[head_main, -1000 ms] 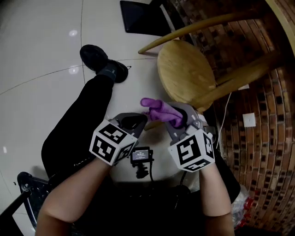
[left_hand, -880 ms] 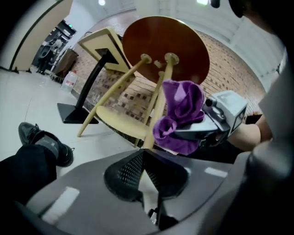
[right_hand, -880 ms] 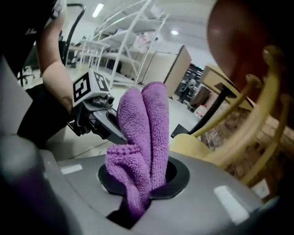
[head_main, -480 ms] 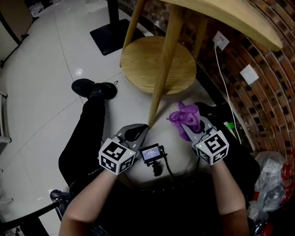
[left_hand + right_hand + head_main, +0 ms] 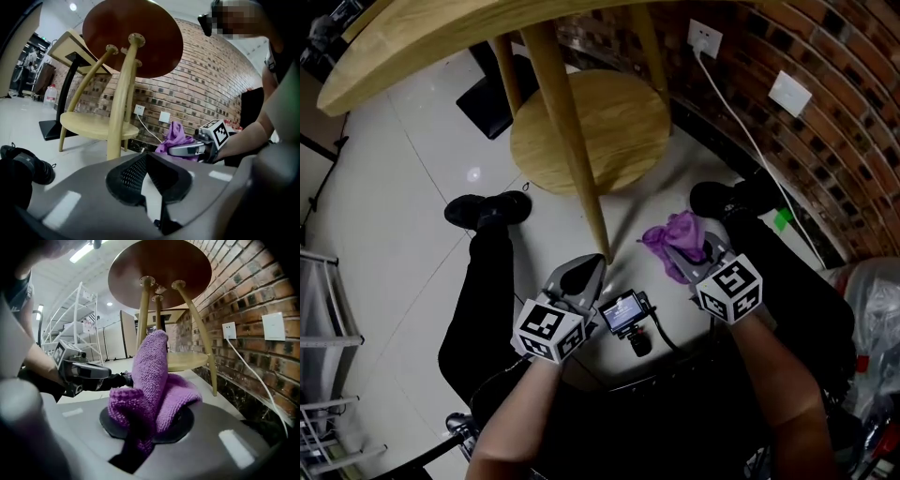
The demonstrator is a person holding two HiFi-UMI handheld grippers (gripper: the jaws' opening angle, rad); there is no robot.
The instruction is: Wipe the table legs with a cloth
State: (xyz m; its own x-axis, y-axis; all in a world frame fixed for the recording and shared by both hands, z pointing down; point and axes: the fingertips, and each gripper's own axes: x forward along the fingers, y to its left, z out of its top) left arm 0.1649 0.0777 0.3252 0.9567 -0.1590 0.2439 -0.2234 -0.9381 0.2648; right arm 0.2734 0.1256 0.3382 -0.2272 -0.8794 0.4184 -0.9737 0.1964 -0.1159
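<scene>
Grey moulded shells are seen on the left claw and the right claw — each is capped by a white cube printed with black square markers. Black perforated pads are picked out inside the left jaws. Black trousers, black shoes and a dark top are worn.

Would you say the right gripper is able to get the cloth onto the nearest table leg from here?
Probably yes: the right gripper, shut on the cloth, is just right of the leg near its foot, with only bare floor between them.
</scene>
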